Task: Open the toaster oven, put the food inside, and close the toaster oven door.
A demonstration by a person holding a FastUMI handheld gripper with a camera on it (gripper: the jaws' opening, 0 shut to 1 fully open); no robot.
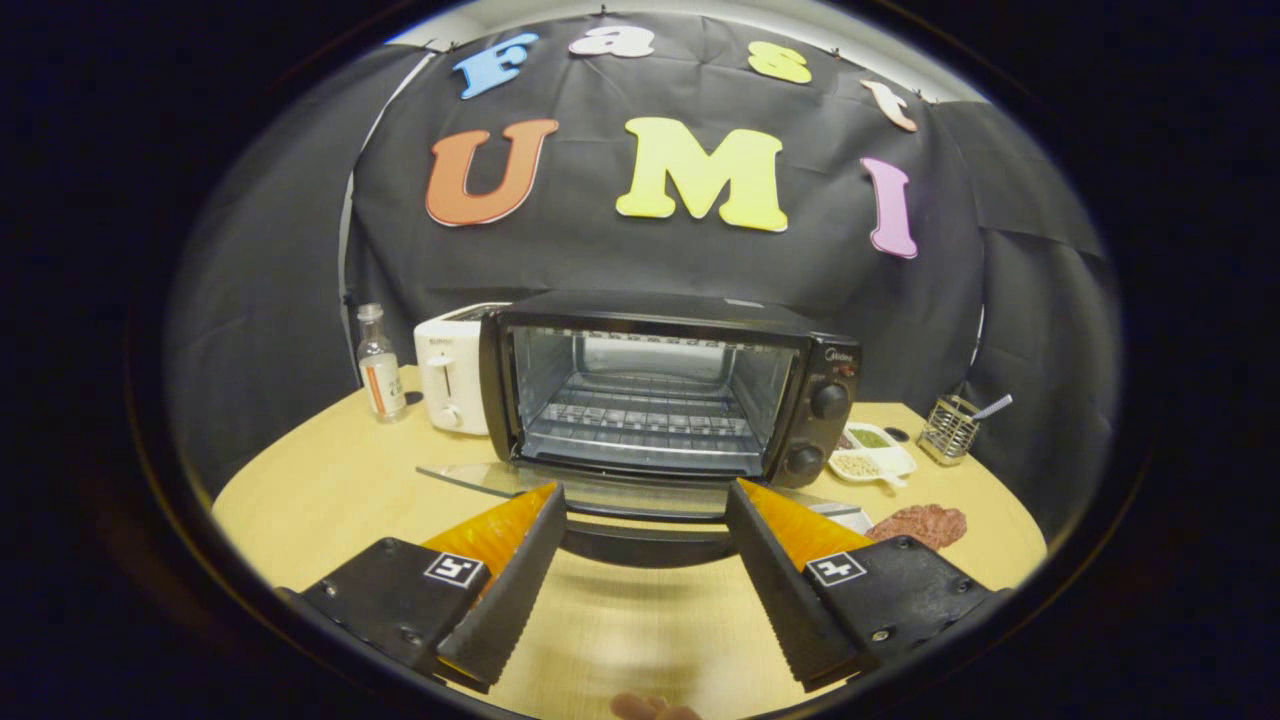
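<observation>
A black toaster oven (660, 385) stands on the round wooden table (330, 500), its glass door (600, 490) folded down flat toward me. The door's dark handle (648, 545) lies between my fingertips. Inside, a wire rack (645, 415) sits bare. My gripper (645, 500) is open, fingers spread wide on either side of the handle and touching nothing I can tell. A reddish-brown slab of food (920, 524) lies on the table to the right, beyond the right finger.
A white toaster (450, 378) and a small clear bottle (380, 365) stand left of the oven. A white divided dish (872, 452) with grains sits at its right, and a wire utensil holder (948, 428) farther right. A fingertip (650, 708) shows below.
</observation>
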